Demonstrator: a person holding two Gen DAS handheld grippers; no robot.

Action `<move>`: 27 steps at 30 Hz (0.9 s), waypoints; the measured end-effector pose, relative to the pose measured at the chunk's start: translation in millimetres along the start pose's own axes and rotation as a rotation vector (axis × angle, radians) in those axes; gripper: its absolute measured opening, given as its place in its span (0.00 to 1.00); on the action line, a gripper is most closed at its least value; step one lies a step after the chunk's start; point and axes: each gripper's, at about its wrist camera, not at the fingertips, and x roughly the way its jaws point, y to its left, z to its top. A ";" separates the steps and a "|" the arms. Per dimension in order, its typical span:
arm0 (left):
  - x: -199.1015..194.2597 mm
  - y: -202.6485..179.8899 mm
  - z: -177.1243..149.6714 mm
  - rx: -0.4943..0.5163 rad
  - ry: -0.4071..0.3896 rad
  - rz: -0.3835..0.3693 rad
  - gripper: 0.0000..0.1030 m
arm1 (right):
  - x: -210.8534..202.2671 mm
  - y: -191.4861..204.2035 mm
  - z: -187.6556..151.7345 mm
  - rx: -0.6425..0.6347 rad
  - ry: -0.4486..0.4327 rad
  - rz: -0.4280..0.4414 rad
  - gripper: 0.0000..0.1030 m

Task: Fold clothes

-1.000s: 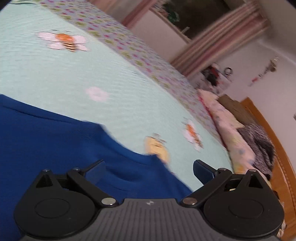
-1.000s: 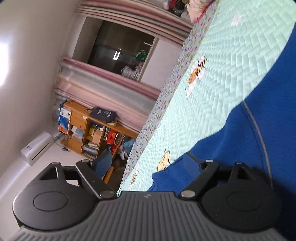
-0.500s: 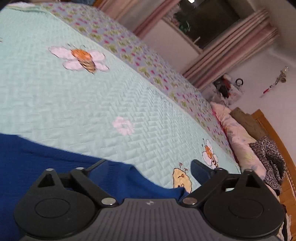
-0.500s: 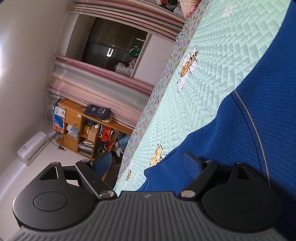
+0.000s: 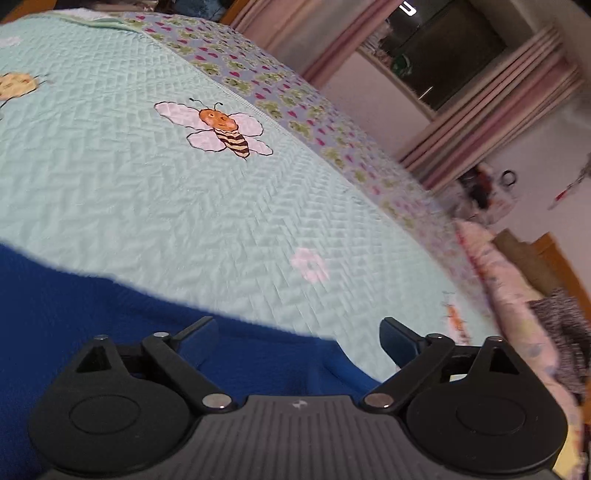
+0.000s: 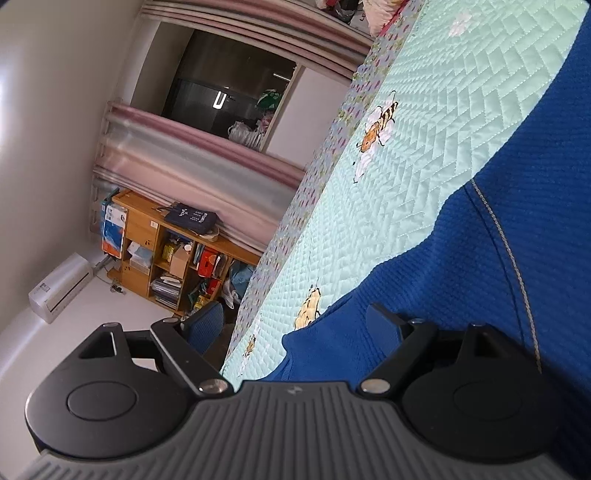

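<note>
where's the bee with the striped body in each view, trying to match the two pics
Left wrist view: the striped bee sits upper centre-left on the mint quilt, well beyond the blue sweater.
Right wrist view: the same bee shows upper centre-right, tilted, near the quilt's floral border.
Shared landmark: the dark window with the U-shaped light, top right in the left view, upper centre in the right.

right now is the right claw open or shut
Open: the right claw has its fingers spread wide, one over the blue garment, with no pinch on the cloth visible.
</note>
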 end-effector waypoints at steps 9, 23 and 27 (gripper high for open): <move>-10.8 41.6 -15.5 0.090 0.073 0.058 0.94 | 3.0 8.9 -4.3 -0.070 0.020 -0.028 0.83; -204.5 44.0 -109.8 0.088 0.140 -0.022 0.95 | -7.0 74.1 -30.0 -0.351 0.025 -0.044 0.87; -254.8 57.2 -150.2 0.079 0.133 -0.056 0.97 | -19.8 112.1 -75.5 -0.400 0.236 -0.042 0.87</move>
